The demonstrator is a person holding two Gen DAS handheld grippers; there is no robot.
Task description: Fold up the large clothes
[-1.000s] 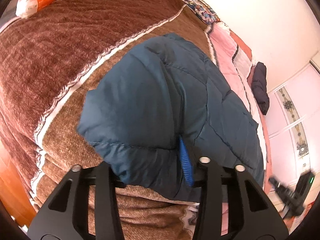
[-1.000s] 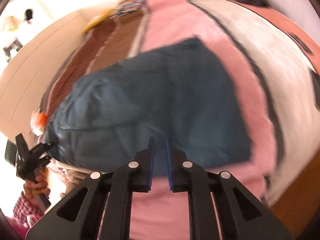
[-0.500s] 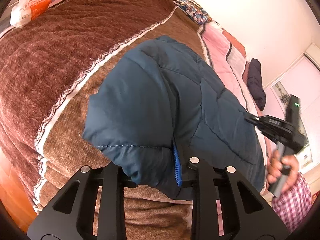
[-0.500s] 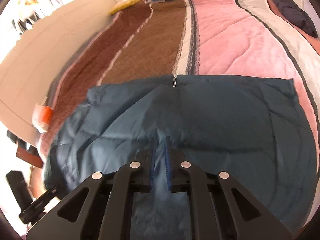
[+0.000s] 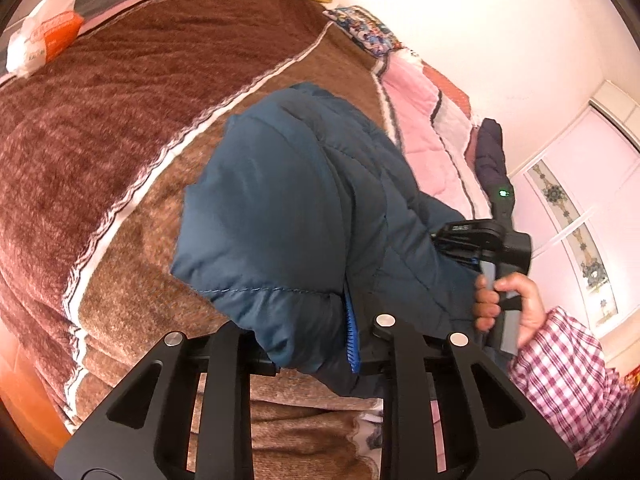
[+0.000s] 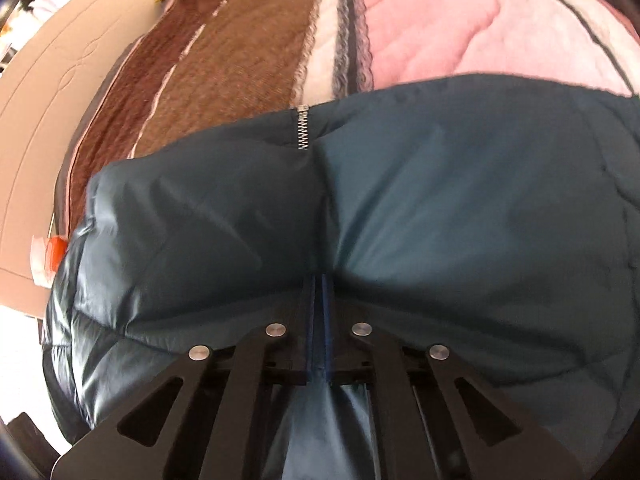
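jacket (image 5: 304,216) is lying flat on the bed (image 5: 120,128), its long side running claw to claw | left claw (image 5: 308,344) is closing on a puffy corner | right claw (image 6: 318,328) is pinching a thin fold, below the zipper (image 6: 303,126) | both are gripping the near edge

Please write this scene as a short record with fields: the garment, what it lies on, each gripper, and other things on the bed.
garment: dark blue puffer jacket, zipper at its far edge
surface: bed with brown and pink striped blanket
left gripper: jaws closing, thick jacket edge bulging between them
right gripper: shut, pinching a fold of the jacket
right hand: holds the right gripper's handle, checked sleeve
other things: orange and white bag, dark garment at far side
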